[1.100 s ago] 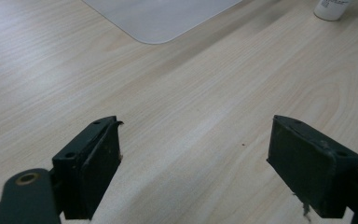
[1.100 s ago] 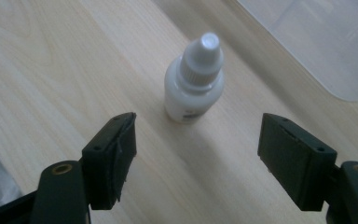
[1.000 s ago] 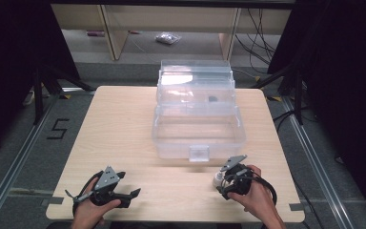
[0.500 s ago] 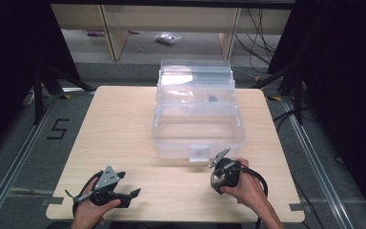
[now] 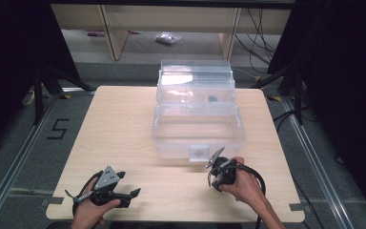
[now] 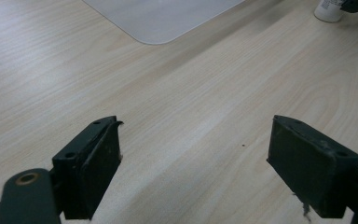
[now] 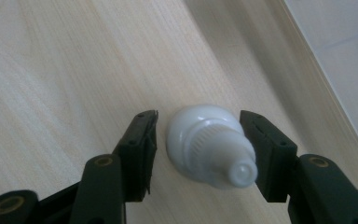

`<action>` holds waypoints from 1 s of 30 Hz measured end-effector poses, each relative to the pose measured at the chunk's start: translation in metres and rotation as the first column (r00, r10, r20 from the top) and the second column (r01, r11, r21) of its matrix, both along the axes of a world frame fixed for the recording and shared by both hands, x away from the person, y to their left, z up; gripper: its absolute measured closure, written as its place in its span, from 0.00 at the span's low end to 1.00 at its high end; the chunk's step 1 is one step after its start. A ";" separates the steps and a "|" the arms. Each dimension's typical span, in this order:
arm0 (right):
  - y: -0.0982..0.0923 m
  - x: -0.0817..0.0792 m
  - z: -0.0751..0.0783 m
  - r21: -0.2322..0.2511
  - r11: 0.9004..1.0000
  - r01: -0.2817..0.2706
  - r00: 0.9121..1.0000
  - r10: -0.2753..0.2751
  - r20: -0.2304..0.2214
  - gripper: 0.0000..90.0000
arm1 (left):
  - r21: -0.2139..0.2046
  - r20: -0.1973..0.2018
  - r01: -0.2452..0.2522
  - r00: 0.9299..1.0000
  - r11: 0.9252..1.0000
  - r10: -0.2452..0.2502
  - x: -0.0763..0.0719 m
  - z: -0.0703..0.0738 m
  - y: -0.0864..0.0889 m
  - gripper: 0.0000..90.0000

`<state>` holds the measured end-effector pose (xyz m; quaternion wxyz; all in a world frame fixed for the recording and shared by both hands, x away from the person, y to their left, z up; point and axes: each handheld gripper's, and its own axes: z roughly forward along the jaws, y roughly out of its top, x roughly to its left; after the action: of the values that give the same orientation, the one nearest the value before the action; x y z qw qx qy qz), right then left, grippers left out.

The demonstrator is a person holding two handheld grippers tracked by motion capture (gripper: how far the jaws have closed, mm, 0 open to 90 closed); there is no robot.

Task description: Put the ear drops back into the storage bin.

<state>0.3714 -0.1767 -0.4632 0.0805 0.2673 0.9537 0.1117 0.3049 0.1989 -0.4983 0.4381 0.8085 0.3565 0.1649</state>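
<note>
Right claw [image 7: 198,144] straddles a small white bottle [image 7: 209,144] standing on the table [image 5: 124,129] just before the clear box [image 5: 198,129], jaws apart with a gap each side. Closing off-centre could tip the round bottle or squirt it free. Left claw [image 6: 193,158] rests spread, empty.

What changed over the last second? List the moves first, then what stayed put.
The right claw slid left toward the clear box's front latch and now straddles a small white bottle, jaws open around it, not yet closed. The left claw, box and table stayed put.
</note>
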 end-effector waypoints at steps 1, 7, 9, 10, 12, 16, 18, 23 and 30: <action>0.001 0.001 0.000 -0.002 1.000 -0.014 1.000 0.014 -0.002 0.56 | 0.001 -0.004 0.004 1.000 1.000 -0.004 0.000 0.000 0.000 0.18; 0.003 0.003 -0.002 -0.020 0.999 -0.029 0.999 0.029 -0.018 0.58 | 0.003 -0.004 0.004 1.000 1.000 -0.004 0.000 0.000 0.000 0.18; 0.003 0.003 -0.003 -0.023 1.000 -0.018 1.000 0.018 -0.020 0.60 | 0.017 -0.002 0.011 1.000 1.000 -0.011 0.000 0.001 0.001 0.18; 0.004 0.004 -0.003 -0.037 0.999 -0.031 0.999 0.029 -0.044 0.60 | 0.020 -0.001 0.011 1.000 1.000 -0.011 0.000 0.001 0.001 0.18; 0.004 0.005 -0.004 -0.034 0.998 -0.044 0.998 0.043 -0.042 0.62 | 0.030 0.001 0.022 1.000 0.999 -0.022 0.001 0.001 0.002 0.18; 0.005 0.005 -0.003 -0.032 0.998 -0.046 0.998 0.044 -0.052 0.67 | 0.022 -0.009 0.020 1.000 1.000 -0.020 0.000 0.001 0.002 0.19; 0.006 0.004 -0.002 -0.037 0.998 -0.053 0.998 0.051 -0.041 0.67 | 0.021 -0.009 0.021 1.000 1.000 -0.020 0.000 0.001 0.002 0.19; 0.006 0.003 0.004 -0.010 0.999 -0.052 0.999 0.052 -0.008 0.67 | 0.027 -0.005 0.021 1.000 0.999 -0.021 0.001 0.001 0.002 0.19; 0.004 0.004 0.019 0.011 0.999 -0.052 0.999 0.052 -0.001 0.67 | 0.026 -0.008 0.020 1.000 0.999 -0.020 0.000 0.001 0.002 0.19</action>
<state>0.3749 -0.1727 -0.4441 0.0754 0.2428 0.9598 0.1186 0.3052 0.2006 -0.4971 0.4278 0.8182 0.3480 0.1622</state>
